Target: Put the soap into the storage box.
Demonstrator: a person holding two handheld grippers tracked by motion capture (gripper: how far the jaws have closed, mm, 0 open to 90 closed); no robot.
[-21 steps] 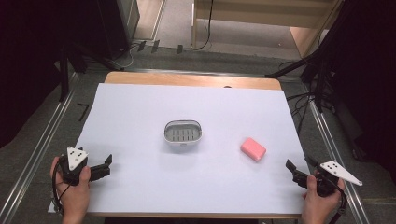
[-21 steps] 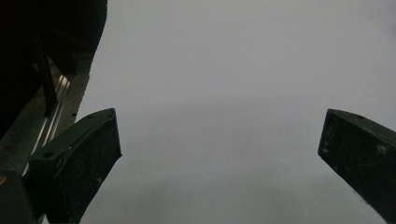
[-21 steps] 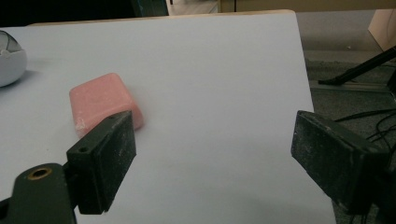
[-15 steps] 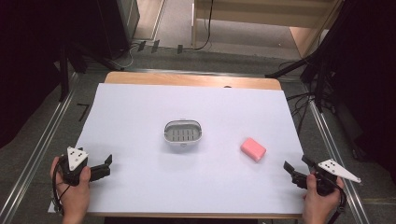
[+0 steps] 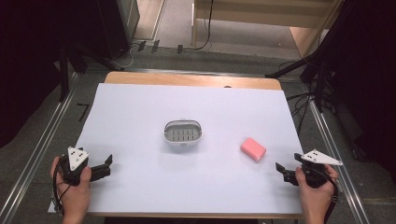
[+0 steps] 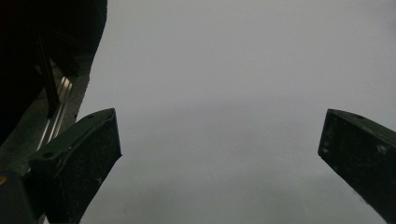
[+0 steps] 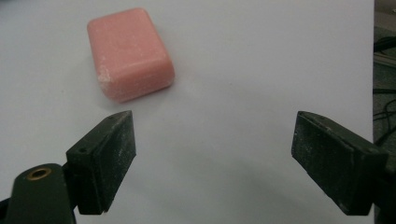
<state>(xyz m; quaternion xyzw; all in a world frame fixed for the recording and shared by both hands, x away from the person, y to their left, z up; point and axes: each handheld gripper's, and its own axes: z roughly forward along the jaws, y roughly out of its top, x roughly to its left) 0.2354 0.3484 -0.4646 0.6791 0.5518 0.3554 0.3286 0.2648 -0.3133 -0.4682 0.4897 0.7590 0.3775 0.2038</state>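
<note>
- One white sheet (image 5: 140,116) covered nearly the whole wooden table (image 5: 191,79), the largest thing in the scene; only a far strip of bare wood showed beyond it.
- Next in size, a small grey soap dish (image 5: 183,133) with a slotted floor sat upright near the middle of the sheet, with nothing in it.
- The right gripper (image 5: 286,173) rested at the near right edge of the sheet, held in the person's right hand (image 5: 317,193); its jaws stood wide apart with nothing between them, pointed toward the soap.
- The left gripper (image 5: 103,168) lay at the near left edge in the left hand (image 5: 74,196); its jaws were likewise spread wide over bare sheet, well apart from both the dish and the soap.
- Smallest, a pink bar of soap (image 5: 253,149) lay flat on the sheet, right of the dish and well apart from it, just beyond the right gripper's left jaw in the right gripper view (image 7: 130,53) and untouched.
- By my reading the work was barely begun: nothing was grasped and the dish held nothing. What seemed left was the whole job: closing on the bar, lifting it, carrying it left and setting it in the dish.
</note>
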